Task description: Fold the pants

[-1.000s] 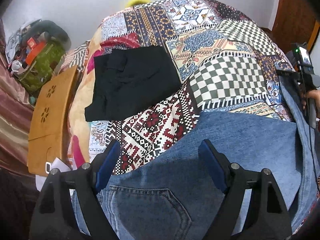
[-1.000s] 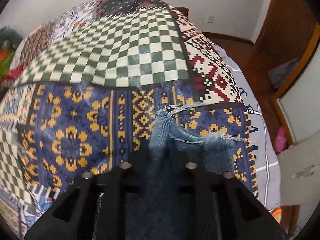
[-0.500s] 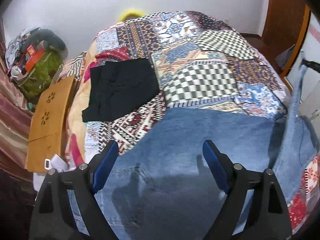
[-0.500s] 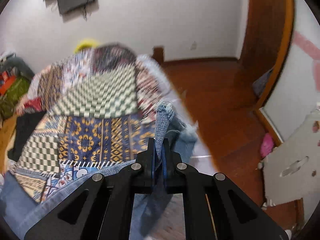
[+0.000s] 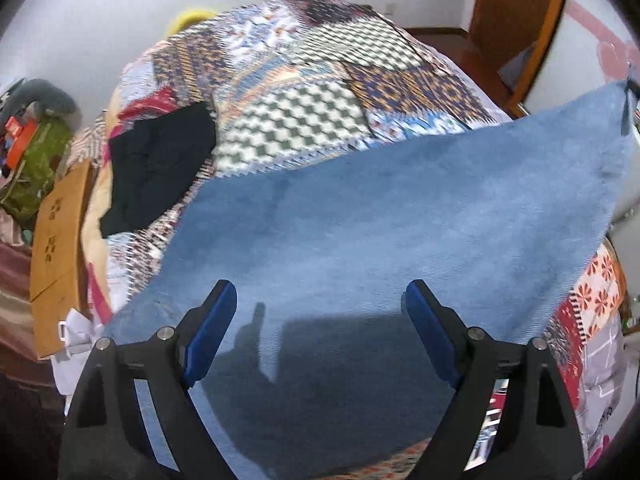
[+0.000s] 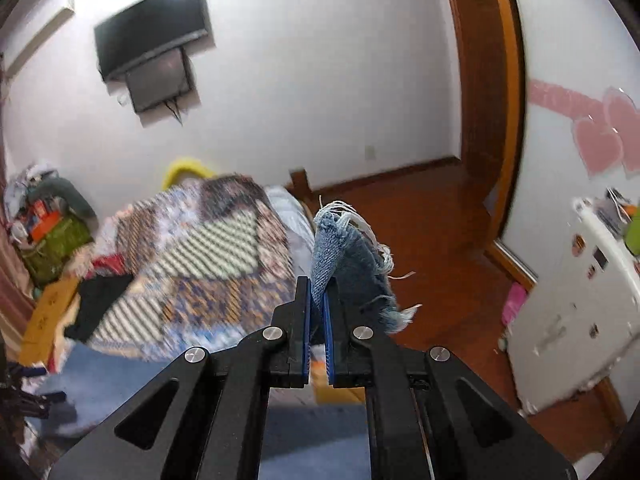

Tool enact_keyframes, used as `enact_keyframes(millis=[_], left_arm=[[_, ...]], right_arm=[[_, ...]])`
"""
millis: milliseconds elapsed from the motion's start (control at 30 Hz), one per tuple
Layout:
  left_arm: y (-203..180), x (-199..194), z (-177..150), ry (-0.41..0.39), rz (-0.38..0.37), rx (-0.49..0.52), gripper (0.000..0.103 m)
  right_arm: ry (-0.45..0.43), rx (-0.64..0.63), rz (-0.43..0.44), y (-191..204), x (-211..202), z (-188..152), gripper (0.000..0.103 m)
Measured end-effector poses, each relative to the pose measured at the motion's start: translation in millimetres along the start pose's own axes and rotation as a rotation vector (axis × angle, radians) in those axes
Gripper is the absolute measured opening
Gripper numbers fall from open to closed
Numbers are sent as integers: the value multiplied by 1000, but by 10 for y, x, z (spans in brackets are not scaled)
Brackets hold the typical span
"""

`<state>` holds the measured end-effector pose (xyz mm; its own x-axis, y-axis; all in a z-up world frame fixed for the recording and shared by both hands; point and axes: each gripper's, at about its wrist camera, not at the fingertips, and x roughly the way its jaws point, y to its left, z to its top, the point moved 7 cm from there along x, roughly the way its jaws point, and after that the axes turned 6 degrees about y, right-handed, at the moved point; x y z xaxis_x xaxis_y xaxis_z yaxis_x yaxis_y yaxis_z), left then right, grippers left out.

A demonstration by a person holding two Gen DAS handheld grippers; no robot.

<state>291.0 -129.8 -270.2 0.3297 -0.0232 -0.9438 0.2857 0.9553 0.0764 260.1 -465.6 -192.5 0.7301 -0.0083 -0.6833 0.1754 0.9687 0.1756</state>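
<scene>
Right gripper (image 6: 317, 300): pads pinched on the frayed hem of the jeans (image 6: 344, 256), raised above the bed
Left gripper (image 5: 316, 312): fingers spread wide, holding nothing, over the denim
Jeans (image 5: 380, 232): leg stretched up to the right, the rest apparently on the quilt (image 5: 320, 92)
Black garment (image 5: 156, 160): flat on the quilt, left

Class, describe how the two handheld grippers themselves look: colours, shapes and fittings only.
Both the left gripper and right gripper have matte black angular frames with triangular cut-outs, round silver screw heads at the joints, and flat blue pads lining the fingers. No cables, markings or sleeves show.
</scene>
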Motion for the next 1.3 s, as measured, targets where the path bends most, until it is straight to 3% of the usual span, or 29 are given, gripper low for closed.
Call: enact_keyframes(millis=[300, 433, 500, 633, 767, 933, 1067, 1167, 1300], left_arm=[[-254, 277, -159, 69, -20, 33, 87], [-257, 339, -224, 69, -14, 38, 87], [-242, 311, -233, 59, -18, 36, 87], [-130, 226, -204, 28, -24, -4, 87], [173, -38, -116, -59, -28, -88, 87], [708, -430, -61, -165, 2, -187, 87], [1243, -662, -136, -221, 56, -251, 89], [1691, -715, -290, -234, 109, -307, 90], [2243, -575, -573, -194, 103, -397, 90]], right_arm=[[244, 95, -57, -518, 476, -1228, 5], [341, 37, -88, -522, 629, -1611, 7], [353, -53, -139, -519, 588, -1647, 12], [352, -228, -273, -414, 412, -1504, 38], [265, -278, -214, -109, 166, -1233, 51], [173, -346, -85, 663, 47, -833, 52], [131, -404, 70, 1450, 38, -638, 54], [139, -432, 184, 1992, 106, -594, 55], [235, -475, 335, 2710, 277, -668, 61]])
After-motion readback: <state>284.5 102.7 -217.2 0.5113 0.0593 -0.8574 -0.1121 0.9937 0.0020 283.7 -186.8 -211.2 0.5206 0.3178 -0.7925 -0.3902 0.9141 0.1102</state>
